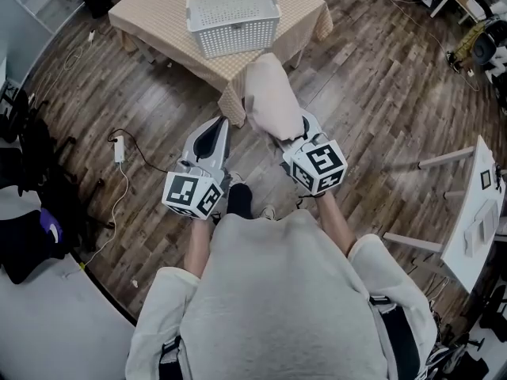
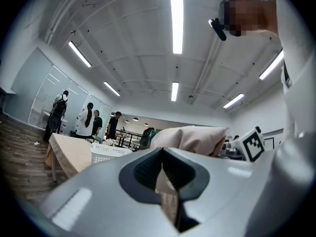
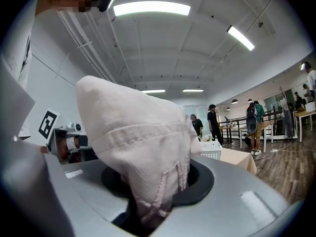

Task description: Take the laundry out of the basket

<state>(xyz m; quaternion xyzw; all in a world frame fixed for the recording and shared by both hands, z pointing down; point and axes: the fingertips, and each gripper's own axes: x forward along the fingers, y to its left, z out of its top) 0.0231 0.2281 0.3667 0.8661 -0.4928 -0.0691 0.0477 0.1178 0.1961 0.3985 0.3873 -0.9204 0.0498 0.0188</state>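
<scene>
A white slatted laundry basket [image 1: 232,18] stands on a low table with a beige checked cloth [image 1: 154,14], ahead of me. I cannot see inside it. My right gripper [image 1: 295,130] is shut on a pale pinkish-beige garment [image 1: 269,93], held up in front of the table's near corner, clear of the basket. In the right gripper view the garment [image 3: 138,142] bulges up out of the right gripper [image 3: 155,201] and fills the middle. My left gripper [image 1: 215,133] is beside it, shut with nothing in it. In the left gripper view my left gripper [image 2: 164,174] points toward the basket [image 2: 108,153] and the garment [image 2: 190,138].
Dark wood floor surrounds the table. A white power strip [image 1: 119,149] with cables lies at the left, and a black bag [image 1: 24,244] at the far left. A white table on legs [image 1: 475,212] stands at the right. Several people [image 2: 86,120] stand far back in the room.
</scene>
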